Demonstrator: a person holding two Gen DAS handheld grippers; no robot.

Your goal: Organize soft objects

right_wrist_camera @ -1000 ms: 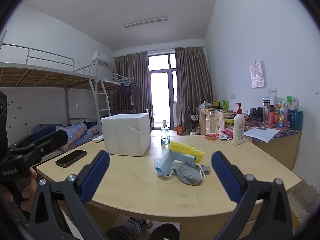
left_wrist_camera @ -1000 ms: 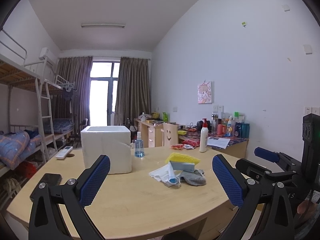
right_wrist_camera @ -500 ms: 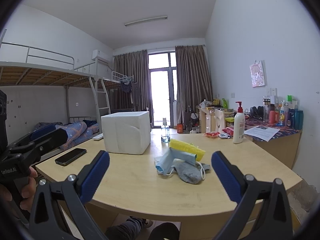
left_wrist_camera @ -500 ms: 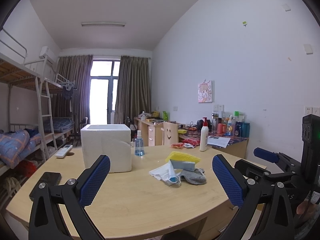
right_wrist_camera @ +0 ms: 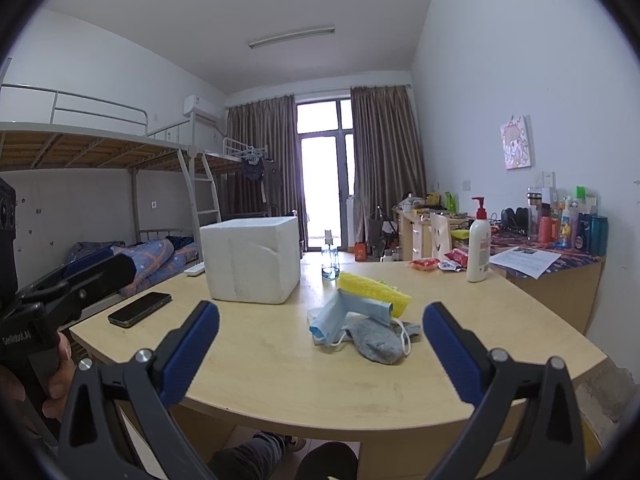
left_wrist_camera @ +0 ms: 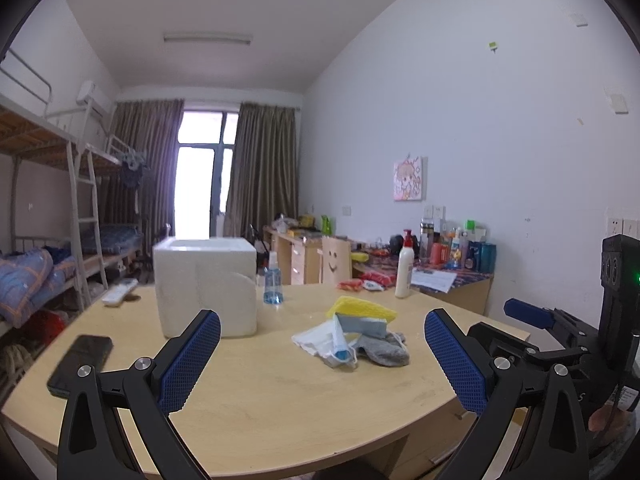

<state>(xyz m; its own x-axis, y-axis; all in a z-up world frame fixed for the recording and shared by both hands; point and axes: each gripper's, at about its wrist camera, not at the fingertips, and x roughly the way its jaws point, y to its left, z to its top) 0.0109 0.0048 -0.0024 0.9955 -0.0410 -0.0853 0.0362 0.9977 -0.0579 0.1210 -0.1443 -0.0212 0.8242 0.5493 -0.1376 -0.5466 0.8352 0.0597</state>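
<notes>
Jaws on both grippers stand wide apart and hold nothing: the left gripper (left_wrist_camera: 322,358) and the right gripper (right_wrist_camera: 320,350) each hover at the bottom of the frame, short of the desk (left_wrist_camera: 256,396). Just right of centre in both views, a heap of soft things lies on the desk: a yellow sponge (left_wrist_camera: 362,307) on top at the back, blue and white face masks (right_wrist_camera: 340,316), and a grey sock (right_wrist_camera: 374,340) in front. Left of the heap stands a white foam box (right_wrist_camera: 252,258), with a black phone (right_wrist_camera: 140,309) further left.
</notes>
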